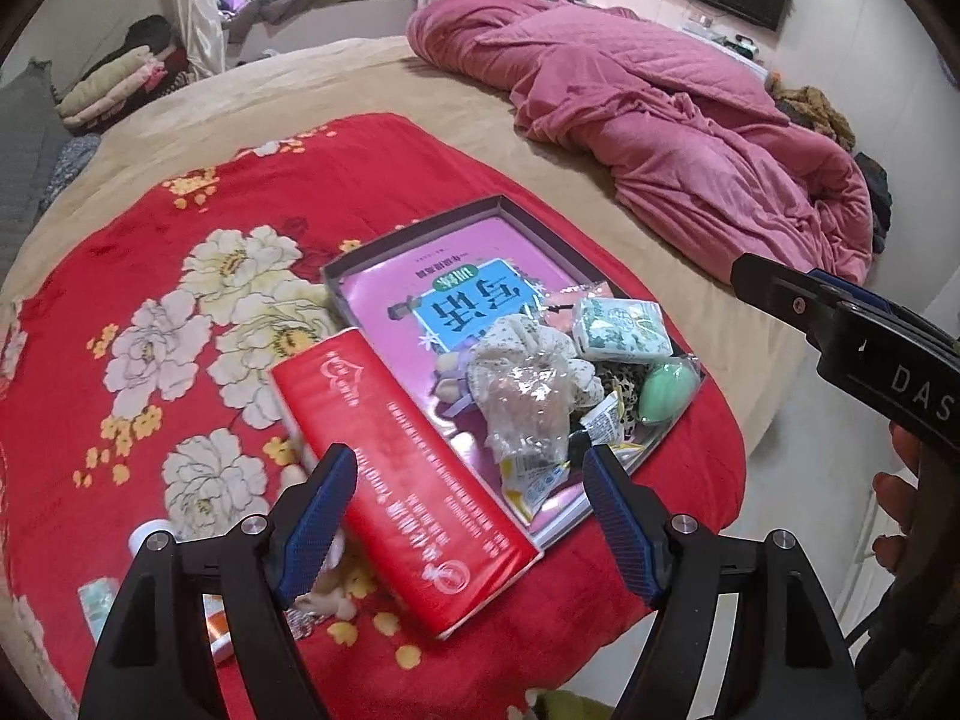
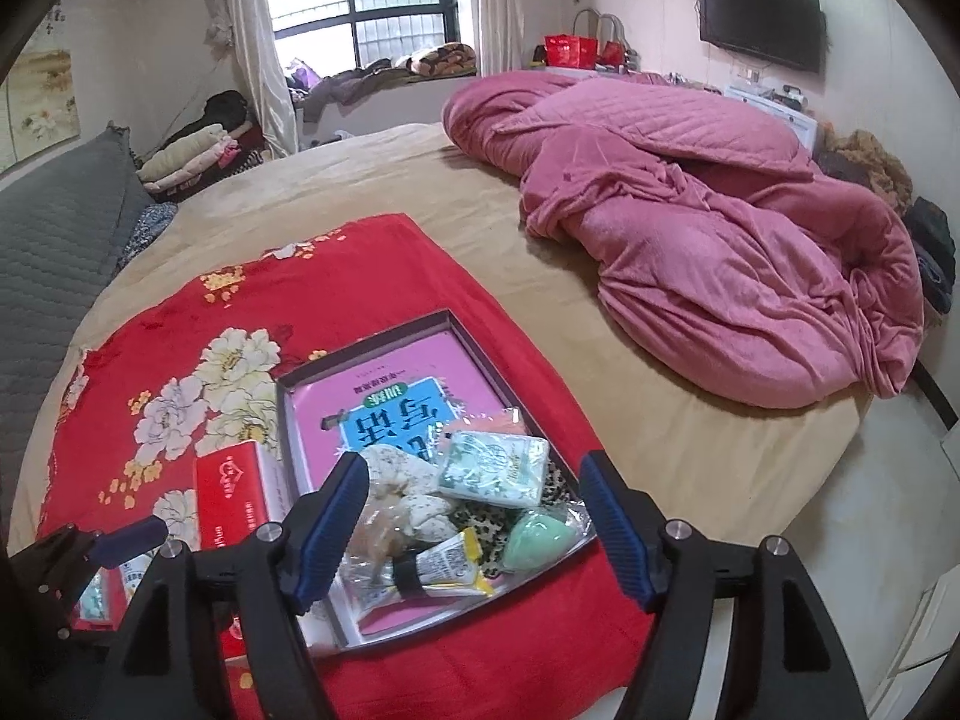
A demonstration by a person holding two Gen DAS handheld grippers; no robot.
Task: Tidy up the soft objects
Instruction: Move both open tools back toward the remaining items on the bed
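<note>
Both claws, left claw [image 1: 468,516] and right claw [image 2: 474,522], released and empty; soft items heaped in tray [image 2: 288,420] ahead; red tissue pack [image 1: 408,480] under left claw remains outside.

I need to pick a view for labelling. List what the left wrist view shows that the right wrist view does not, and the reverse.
Only the left wrist view: the red box at full length, and a white cap and an orange tube beside the left gripper.

Only the right wrist view: the window and a grey quilted cushion.

Both: the tray holding a tissue pack and green sponge, and the pink quilt.
</note>
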